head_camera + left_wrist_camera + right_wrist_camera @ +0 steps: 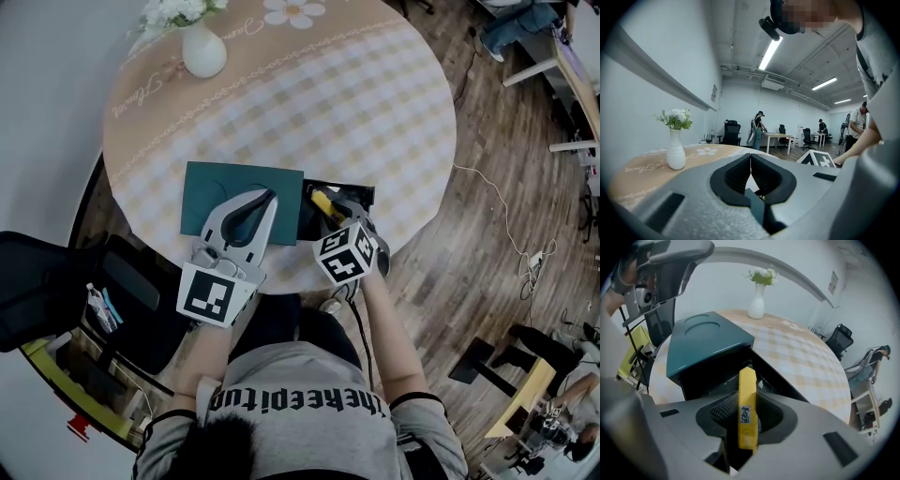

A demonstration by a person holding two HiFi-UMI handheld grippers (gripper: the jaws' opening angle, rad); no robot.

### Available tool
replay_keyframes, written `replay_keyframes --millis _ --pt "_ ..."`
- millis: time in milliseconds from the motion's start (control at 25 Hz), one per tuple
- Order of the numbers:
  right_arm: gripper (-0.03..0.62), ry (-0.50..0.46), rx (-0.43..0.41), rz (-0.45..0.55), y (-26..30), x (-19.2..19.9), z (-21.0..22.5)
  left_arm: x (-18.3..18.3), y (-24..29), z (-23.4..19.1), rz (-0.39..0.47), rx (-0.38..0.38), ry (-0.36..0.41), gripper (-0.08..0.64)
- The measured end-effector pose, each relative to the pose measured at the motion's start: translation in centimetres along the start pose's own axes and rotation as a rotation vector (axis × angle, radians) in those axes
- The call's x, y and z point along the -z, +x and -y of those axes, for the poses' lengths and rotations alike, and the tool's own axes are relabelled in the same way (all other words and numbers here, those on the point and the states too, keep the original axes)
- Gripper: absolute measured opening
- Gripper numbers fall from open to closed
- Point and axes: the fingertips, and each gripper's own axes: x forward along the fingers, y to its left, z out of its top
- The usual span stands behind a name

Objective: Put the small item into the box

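Observation:
A dark teal box lid [220, 192] lies swung open beside its black box [362, 194] near the front edge of the round checkered table [356, 103]. My left gripper [265, 199] rests over the lid; in the left gripper view its jaws [751, 159] meet at the tips with a teal edge of the lid [754, 208] pinched between them. My right gripper [330, 212] is shut on a small yellow bar [746, 404] with a white label, held over the box's dark inside [710, 376]. The raised lid [705, 341] stands just left of it.
A white vase [203, 49] of flowers stands at the table's far left. A black bag [56, 281] sits on the floor to the left, and a cable [506, 216] runs over the wooden floor on the right. People stand by distant desks [780, 138].

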Motion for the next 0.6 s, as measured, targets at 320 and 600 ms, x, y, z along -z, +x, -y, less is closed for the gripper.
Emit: replay_keyframes --millis 320,600 --pt "0.121 -0.022 -0.027 -0.063 0.64 0.32 -0.32 0.2 -0.15 -0.36 -0.005 -0.007 -0.007 0.017" --pt "0.121 -0.017 -0.047 -0.072 0.75 0.29 -0.32 0.45 -0.34 -0.29 -0.008 -0.005 -0.008 0.015"
